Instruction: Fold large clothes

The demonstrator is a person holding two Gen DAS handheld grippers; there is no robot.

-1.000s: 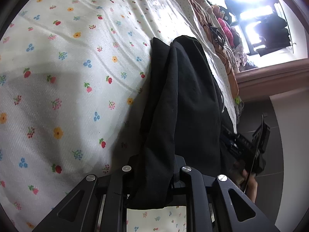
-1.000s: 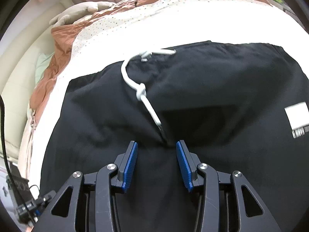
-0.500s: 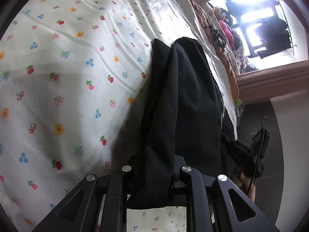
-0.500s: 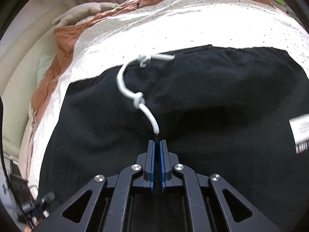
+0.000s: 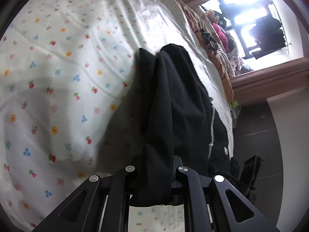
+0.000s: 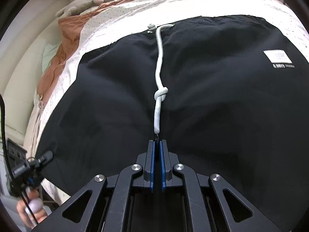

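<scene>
One black trousers point(image 6: 212, 100) (drawstring point(image 6: 159, 71) taut) lengthwise toward camera.

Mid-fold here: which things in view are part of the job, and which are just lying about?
Job: black trousers; white drawstring, pinched by right gripper; left gripper, clamped on trouser fabric.

Lying about: floral sheet; orange quilt; black cable.

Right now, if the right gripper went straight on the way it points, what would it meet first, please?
Probably the white drawstring: the right gripper is shut on its tip, and the cord runs straight ahead over the black trousers. Past the waistband lies the bedsheet; depth is unclear.
</scene>
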